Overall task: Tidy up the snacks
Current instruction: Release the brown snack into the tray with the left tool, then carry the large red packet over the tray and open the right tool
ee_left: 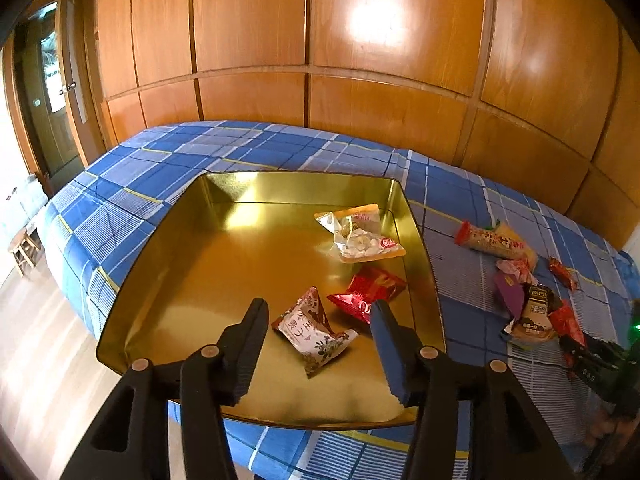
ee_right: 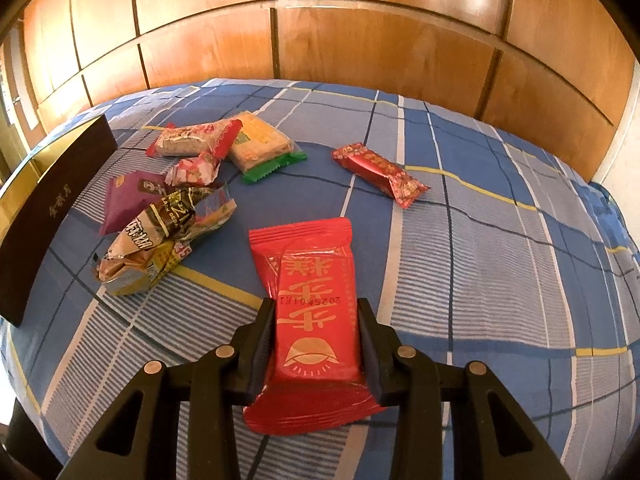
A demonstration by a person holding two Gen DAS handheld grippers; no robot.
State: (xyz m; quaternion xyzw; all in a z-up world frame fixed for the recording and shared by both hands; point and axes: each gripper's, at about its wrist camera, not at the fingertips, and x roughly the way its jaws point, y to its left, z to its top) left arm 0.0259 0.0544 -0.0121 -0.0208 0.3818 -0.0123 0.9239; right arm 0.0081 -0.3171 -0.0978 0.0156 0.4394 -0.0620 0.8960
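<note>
Right claw [ee_right: 316, 344] squeezes the red snack pack [ee_right: 316, 320] by its two long sides, so the pack stays flat and does not slip. It hangs just over the bed [ee_right: 500, 260], likely on its way to the gold tin [ee_left: 168, 248]. Left claw [ee_left: 320, 344] is wide open and holds nothing, low over the tin, where three snacks [ee_left: 316, 330] already lie. More snacks wait in a pile [ee_right: 168, 208] on the bed beside the tin.
</note>
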